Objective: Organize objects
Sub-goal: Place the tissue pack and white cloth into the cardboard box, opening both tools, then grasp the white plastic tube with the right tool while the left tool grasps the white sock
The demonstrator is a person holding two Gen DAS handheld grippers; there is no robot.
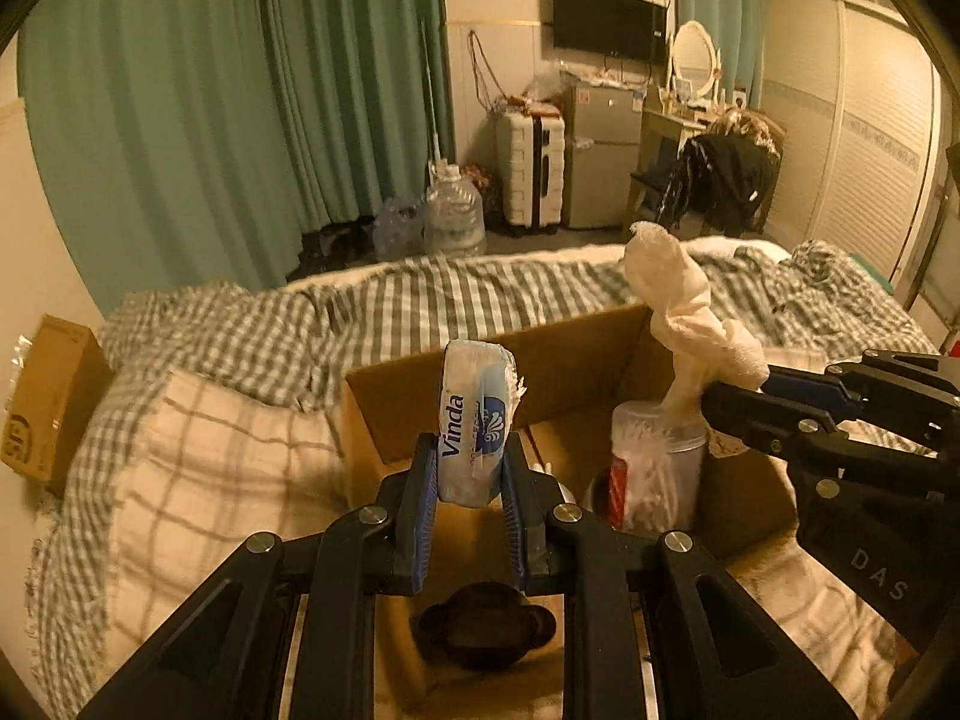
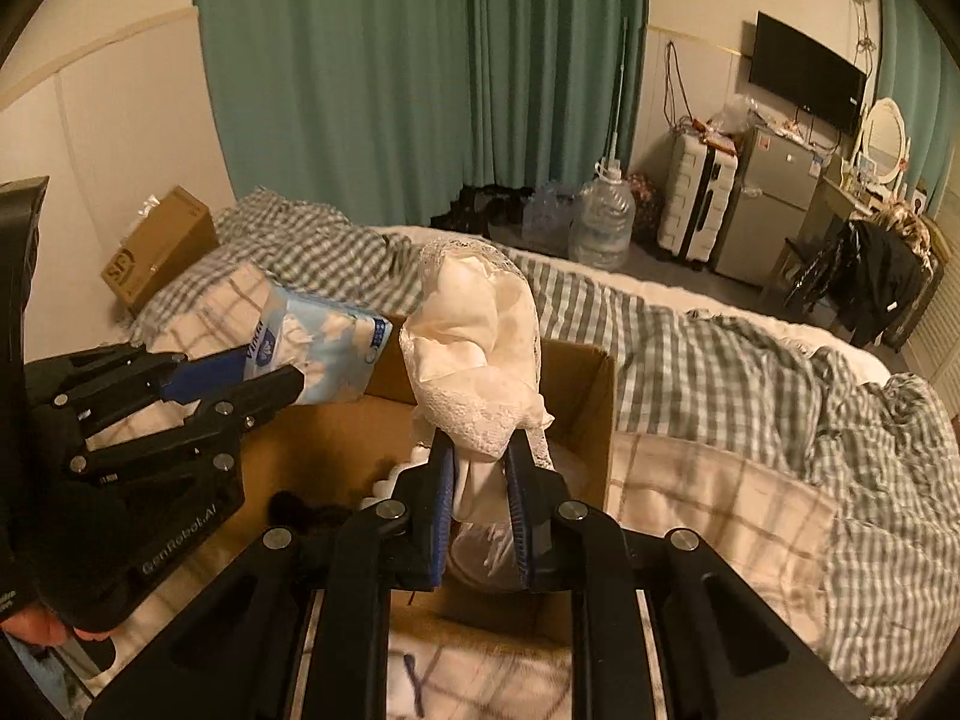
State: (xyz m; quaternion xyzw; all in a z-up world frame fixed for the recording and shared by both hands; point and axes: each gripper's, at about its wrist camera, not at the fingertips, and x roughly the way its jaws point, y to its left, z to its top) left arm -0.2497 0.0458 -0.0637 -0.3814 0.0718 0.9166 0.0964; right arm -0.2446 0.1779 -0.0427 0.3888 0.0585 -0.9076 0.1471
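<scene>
Vinda tissue pack [image 1: 476, 420], blue and white with the brand name running up its side, stood clamped between the blue pads of the left gripper [image 1: 467, 498] above the open cardboard box [image 1: 420, 396] on the checked bedding [image 1: 252, 324]. The right gripper [image 2: 483, 480] pinched a cream lace-trimmed cloth [image 2: 480, 348] over the same box, its body lettered "DAS"; the left one's read "GenRobot.AI". Inside the box sat a clear tub of cotton swabs [image 1: 657, 468] and a dark hair clip [image 1: 480, 630]. A smaller carton [image 2: 159, 246] by the wall bore "SF".
</scene>
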